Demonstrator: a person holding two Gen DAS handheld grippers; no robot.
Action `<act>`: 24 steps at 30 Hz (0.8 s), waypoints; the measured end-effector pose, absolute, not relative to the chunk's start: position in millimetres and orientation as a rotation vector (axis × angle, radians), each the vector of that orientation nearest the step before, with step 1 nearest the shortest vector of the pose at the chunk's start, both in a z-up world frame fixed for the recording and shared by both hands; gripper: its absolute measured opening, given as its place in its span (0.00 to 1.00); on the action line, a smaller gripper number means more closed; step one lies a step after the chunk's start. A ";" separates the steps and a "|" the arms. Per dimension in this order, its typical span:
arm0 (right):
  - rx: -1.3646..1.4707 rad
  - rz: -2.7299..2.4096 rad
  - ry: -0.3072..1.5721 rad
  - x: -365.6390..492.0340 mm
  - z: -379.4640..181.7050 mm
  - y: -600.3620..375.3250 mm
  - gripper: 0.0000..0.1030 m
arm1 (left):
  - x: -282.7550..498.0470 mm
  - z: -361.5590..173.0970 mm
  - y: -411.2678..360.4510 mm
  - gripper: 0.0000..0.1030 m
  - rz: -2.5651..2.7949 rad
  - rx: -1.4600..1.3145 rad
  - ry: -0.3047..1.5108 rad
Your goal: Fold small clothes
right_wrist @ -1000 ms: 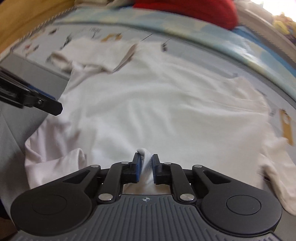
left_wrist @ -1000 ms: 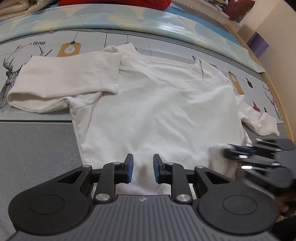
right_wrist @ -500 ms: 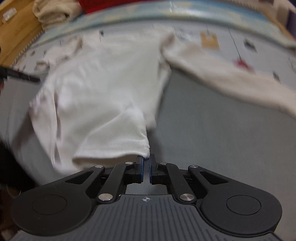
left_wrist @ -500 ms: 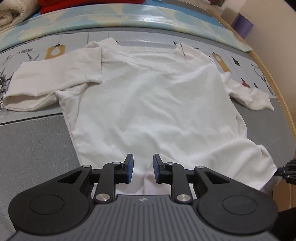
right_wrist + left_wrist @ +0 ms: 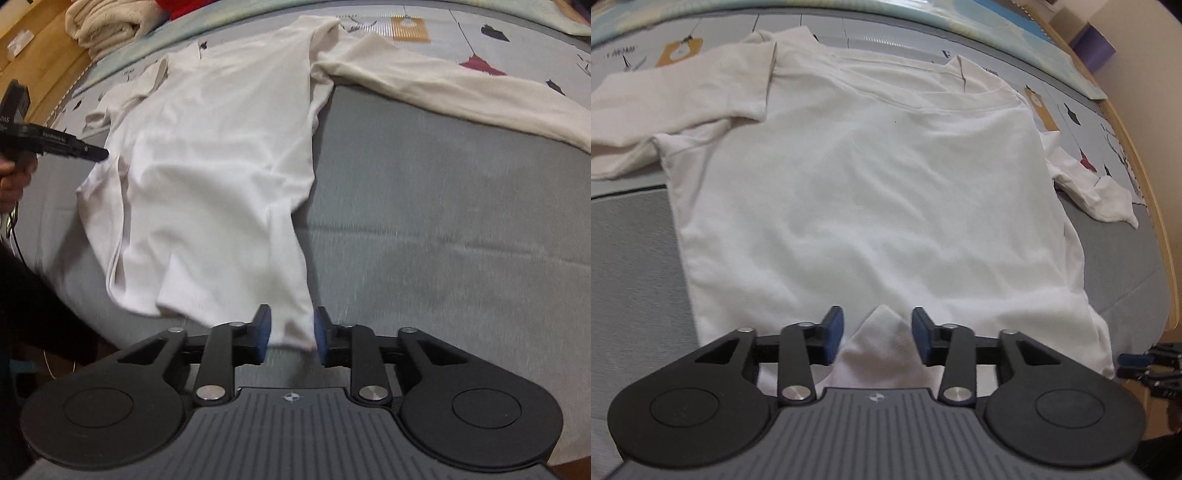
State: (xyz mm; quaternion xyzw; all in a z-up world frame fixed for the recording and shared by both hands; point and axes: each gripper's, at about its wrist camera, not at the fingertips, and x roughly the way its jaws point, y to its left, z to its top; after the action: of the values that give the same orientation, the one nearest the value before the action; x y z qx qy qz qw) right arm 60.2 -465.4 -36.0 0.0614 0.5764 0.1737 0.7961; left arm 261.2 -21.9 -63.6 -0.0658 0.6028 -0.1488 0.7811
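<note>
Grey mat, white long-sleeved shirt spread flat

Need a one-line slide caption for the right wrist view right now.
Right gripper, jaws just opening, straddles the white shirt hem corner on the grey mat.

A grey mat covers the near part of the bed. Beyond it lies a pale printed sheet with orange tags, small dark shapes and a red one. A folded cream blanket sits at the far left in the right wrist view, with red cloth just beside it. A wooden edge borders the bed, and a purple box stands past it.
</note>
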 end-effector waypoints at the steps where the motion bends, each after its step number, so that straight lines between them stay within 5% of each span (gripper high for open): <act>1: 0.135 0.371 1.246 64.0 -37.8 -466.1 0.27 | 261.7 -66.0 -24.8 0.49 -0.322 -0.142 1.309; 7: 0.119 0.357 1.281 74.1 -52.7 -459.5 0.32 | 261.4 -79.1 -35.6 0.47 -0.341 -0.060 1.336; 9: 0.112 0.347 1.294 74.7 -55.6 -458.7 0.32 | 257.1 -78.4 -35.4 0.14 -0.374 -0.033 1.339; 12: 0.086 0.346 1.306 74.6 -60.2 -453.4 0.32 | 245.8 -69.2 -26.4 0.05 -0.418 -0.006 1.322; 14: 0.066 0.364 1.303 74.0 -60.6 -447.9 0.31 | 234.4 -57.9 -15.9 0.04 -0.443 0.011 1.299; 17: 0.049 0.378 1.299 72.1 -60.4 -442.4 0.10 | 213.2 -34.3 9.1 0.04 -0.486 0.017 1.252; 24: 0.138 0.461 1.265 49.7 -46.1 -449.6 0.05 | 136.2 5.3 82.1 0.04 -0.703 0.083 1.160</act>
State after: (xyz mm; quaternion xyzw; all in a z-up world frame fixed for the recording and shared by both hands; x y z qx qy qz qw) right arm 49.7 -449.6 -46.1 0.0637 0.5854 0.2135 0.7795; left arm 136.2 82.1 5.3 0.0382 0.5364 -0.3250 0.7779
